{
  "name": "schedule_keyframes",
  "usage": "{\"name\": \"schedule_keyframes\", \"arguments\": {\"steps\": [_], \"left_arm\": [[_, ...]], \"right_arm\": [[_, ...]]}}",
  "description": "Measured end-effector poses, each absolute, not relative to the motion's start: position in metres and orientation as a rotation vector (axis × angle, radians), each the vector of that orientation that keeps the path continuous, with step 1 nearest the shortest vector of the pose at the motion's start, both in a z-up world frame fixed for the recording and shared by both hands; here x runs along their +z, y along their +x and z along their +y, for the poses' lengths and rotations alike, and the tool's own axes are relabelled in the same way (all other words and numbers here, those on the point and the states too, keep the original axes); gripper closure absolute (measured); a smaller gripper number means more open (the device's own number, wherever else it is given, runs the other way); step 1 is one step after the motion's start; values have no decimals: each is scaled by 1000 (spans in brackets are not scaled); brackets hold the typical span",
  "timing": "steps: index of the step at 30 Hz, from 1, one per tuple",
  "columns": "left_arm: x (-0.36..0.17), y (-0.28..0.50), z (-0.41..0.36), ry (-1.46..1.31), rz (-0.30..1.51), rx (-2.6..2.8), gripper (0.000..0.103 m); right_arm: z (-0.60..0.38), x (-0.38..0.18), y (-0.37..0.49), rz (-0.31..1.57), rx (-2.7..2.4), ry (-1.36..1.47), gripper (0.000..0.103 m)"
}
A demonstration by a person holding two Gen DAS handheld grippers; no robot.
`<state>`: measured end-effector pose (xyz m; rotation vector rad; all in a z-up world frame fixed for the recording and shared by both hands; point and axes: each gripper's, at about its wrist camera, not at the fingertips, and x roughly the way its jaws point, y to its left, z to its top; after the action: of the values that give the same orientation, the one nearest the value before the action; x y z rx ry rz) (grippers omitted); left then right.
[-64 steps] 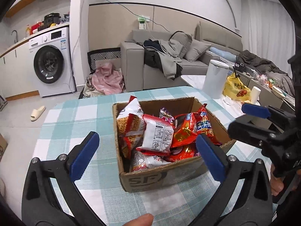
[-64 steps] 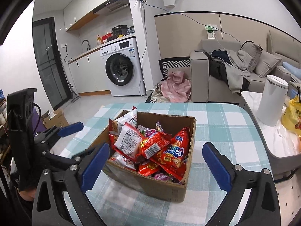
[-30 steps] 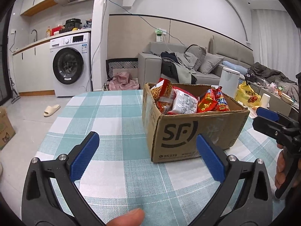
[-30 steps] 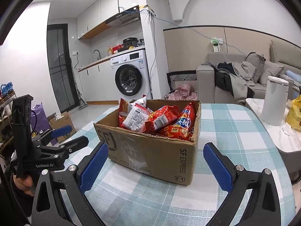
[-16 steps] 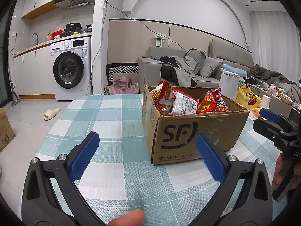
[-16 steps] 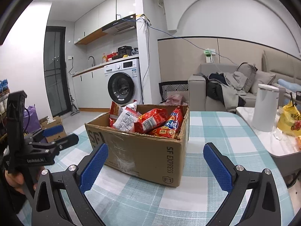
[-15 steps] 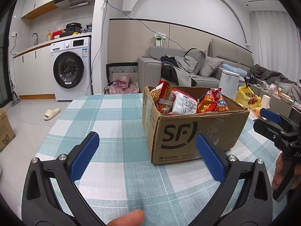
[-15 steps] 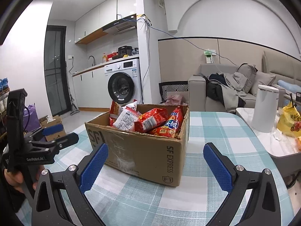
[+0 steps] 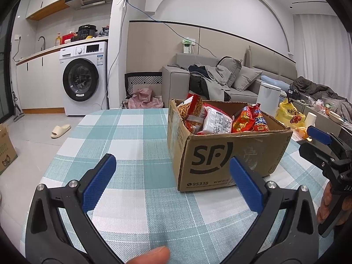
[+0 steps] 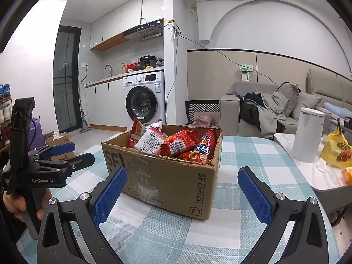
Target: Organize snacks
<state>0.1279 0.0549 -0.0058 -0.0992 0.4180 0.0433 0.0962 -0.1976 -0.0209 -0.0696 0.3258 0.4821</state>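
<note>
A brown cardboard box [image 9: 222, 154] marked SF stands on a teal-and-white checked table [image 9: 123, 136]. It holds several snack packets: a white packet [image 9: 216, 121], red packets [image 9: 244, 120] and an orange-yellow packet [image 9: 193, 107]. The box also shows in the right wrist view [image 10: 167, 176] with the red packets [image 10: 180, 143]. My left gripper [image 9: 173, 182] is open and empty, low in front of the box. My right gripper [image 10: 182, 189] is open and empty, just before the box corner. Each gripper shows in the other view, the right one [image 9: 323, 147] and the left one [image 10: 66, 156].
A white cylindrical bin [image 10: 308, 134] and a yellow bag [image 10: 338, 149] stand on a side table to the right. A washing machine [image 9: 83, 83] and a grey sofa [image 9: 220, 81] lie beyond the table. A slipper [image 9: 60, 131] lies on the floor.
Both grippers dropped from looking down into the box to table height facing its sides. In the last half second they barely moved. Both stayed open.
</note>
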Motion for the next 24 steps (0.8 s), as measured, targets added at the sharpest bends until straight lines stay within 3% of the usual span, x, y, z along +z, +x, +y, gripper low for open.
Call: {"name": "schedule_keyframes", "arguments": {"steps": [24], "left_arm": [[-6,128,55,-99,418,44,0]], "right_arm": [[-200,-23,100,347,494,-45,0]]}}
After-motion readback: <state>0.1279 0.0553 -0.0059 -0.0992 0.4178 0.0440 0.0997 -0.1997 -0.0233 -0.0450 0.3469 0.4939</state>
